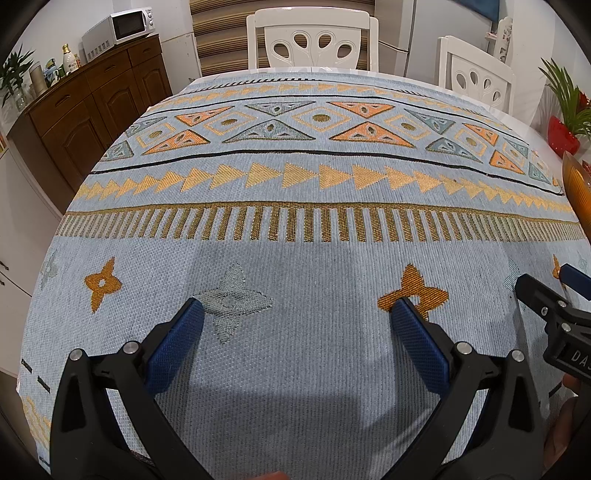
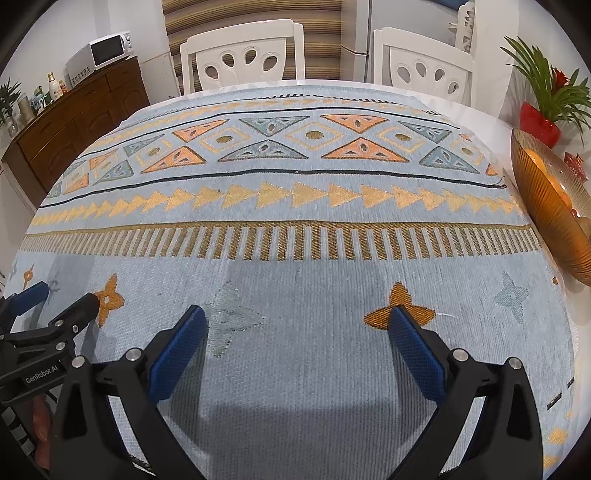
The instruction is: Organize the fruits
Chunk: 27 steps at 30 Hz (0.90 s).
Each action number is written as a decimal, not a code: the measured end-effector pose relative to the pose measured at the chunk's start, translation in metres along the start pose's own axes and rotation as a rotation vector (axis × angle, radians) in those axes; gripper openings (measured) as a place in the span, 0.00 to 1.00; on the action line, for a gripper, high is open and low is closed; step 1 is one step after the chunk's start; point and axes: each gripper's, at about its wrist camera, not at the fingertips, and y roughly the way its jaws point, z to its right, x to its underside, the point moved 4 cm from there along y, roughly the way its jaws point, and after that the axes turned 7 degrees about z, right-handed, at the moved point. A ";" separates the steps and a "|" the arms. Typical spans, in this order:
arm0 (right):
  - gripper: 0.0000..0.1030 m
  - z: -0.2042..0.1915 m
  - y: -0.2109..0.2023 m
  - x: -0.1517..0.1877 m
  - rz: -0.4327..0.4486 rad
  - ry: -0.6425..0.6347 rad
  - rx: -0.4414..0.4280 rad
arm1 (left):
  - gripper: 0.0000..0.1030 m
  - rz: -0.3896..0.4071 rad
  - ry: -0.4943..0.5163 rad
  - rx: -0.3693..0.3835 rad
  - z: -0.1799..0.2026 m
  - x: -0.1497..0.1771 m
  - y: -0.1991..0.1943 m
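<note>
An amber ribbed glass bowl (image 2: 554,206) stands at the table's right edge, with orange fruits (image 2: 543,162) inside it; only a sliver of that bowl (image 1: 578,188) shows in the left wrist view. My left gripper (image 1: 297,310) hovers open over the patterned blue cloth (image 1: 295,229) with nothing between its fingers. My right gripper (image 2: 295,317) is likewise open and holds nothing, to the right of the left one. Each gripper shows at the edge of the other's view: the right gripper (image 1: 546,284) and the left gripper (image 2: 62,295). No loose fruit lies on the cloth.
Two white chairs (image 2: 243,55) (image 2: 421,62) stand at the far side of the table. A red pot with a green plant (image 2: 543,118) sits behind the bowl. A wooden sideboard (image 1: 92,99) with a microwave (image 1: 118,29) lines the left wall.
</note>
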 end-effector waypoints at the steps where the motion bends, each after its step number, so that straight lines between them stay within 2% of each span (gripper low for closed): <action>1: 0.95 0.000 0.000 0.000 -0.001 -0.001 0.000 | 0.97 0.000 0.000 0.000 0.000 0.000 0.000; 27: 0.95 -0.001 0.006 0.002 -0.030 -0.022 0.014 | 0.97 0.001 0.001 -0.002 0.000 0.000 0.000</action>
